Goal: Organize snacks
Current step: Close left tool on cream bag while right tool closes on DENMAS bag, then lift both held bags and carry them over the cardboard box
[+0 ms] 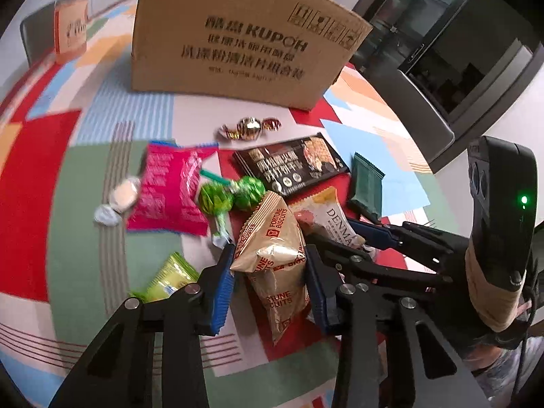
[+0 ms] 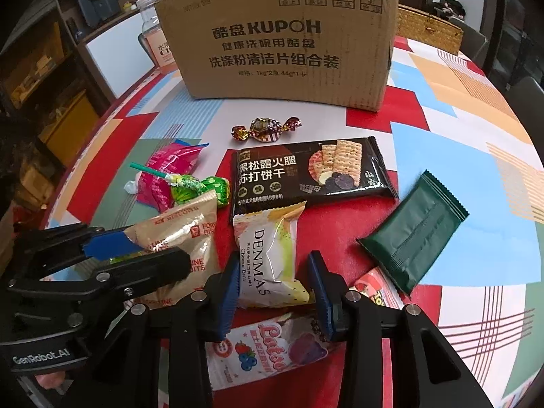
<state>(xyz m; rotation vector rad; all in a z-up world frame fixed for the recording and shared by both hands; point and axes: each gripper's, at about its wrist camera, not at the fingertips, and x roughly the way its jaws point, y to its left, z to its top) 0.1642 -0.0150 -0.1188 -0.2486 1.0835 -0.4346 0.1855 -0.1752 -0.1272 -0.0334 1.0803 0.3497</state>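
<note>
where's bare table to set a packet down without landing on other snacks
Free: the strip between the cardboard box and the black cracker pack, apart from the foil candy, and the cloth right of the green packet. Crowded: around the Fortune Biscuits bag and Denmas packet.

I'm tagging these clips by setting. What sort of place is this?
Probably a home dining room: a table with a colourful patterned tablecloth strewn with snacks, dining chairs pulled up to it, a glass-door cabinet behind, and shelving along the wall.
</note>
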